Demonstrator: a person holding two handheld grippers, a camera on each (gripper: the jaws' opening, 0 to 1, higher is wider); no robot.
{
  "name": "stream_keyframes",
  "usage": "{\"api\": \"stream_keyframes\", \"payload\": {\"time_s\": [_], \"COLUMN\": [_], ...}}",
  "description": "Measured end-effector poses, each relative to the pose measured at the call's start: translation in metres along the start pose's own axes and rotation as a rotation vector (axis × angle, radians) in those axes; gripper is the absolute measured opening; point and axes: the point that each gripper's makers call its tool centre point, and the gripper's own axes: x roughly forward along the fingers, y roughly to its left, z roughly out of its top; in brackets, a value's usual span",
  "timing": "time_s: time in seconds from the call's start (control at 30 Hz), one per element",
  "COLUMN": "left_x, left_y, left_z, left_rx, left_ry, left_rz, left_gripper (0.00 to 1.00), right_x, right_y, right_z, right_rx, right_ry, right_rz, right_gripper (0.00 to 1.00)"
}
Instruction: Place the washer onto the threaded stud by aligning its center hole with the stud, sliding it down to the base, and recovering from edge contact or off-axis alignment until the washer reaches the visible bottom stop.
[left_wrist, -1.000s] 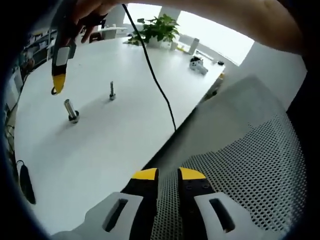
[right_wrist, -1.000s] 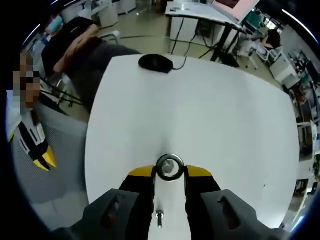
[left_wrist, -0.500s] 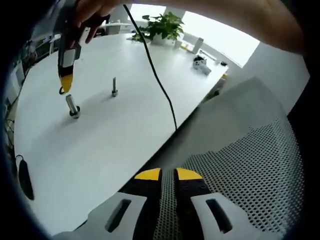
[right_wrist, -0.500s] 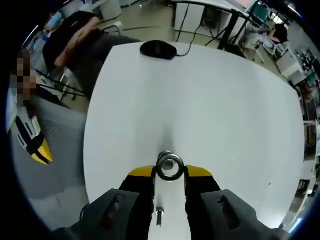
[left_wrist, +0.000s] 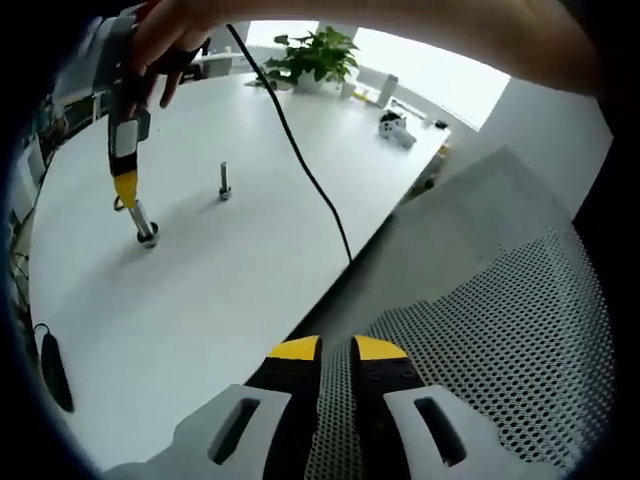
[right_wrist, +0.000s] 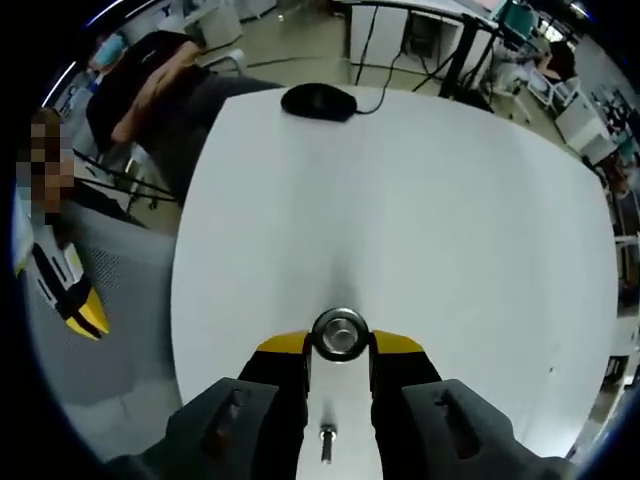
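The washer (right_wrist: 340, 335) is held flat between the yellow jaw tips of the right gripper (right_wrist: 340, 344), directly over the threaded stud (left_wrist: 141, 222). In the right gripper view the stud's top is seen through the washer's hole, roughly centred, so the axes are judged nearly aligned. In the left gripper view the right gripper (left_wrist: 124, 190) stands just above the stud on the white table (left_wrist: 250, 250), with the washer at the stud's upper end and not yet at the base.

For the step in hand, the washer should be kept level and lowered straight along the stud's axis. If an edge catches on the thread, a slight lift and re-centring is advised rather than force. Release should be withheld until the washer sits on the bottom stop.

The left gripper (left_wrist: 336, 352) is idle over a mesh chair back (left_wrist: 500, 340), jaws nearly together with nothing between them.

A second, smaller stud (left_wrist: 224, 182) stands further off on the table.

No container can be made out with certainty.
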Motion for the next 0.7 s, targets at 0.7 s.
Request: {"api": "stream_keyframes", "payload": {"time_s": [0.7], "left_x": [0.000], "left_y": [0.001], "left_z": [0.000], "left_rx": [-0.001], "left_ry": [-0.002], "left_rz": [0.001], "left_gripper": [0.10], "right_x": [0.010], "right_y": [0.001], "right_z": [-0.006], "right_rx": [0.014], "right_ry": [0.009], "right_rz": [-0.012], "right_gripper": [0.23]}}
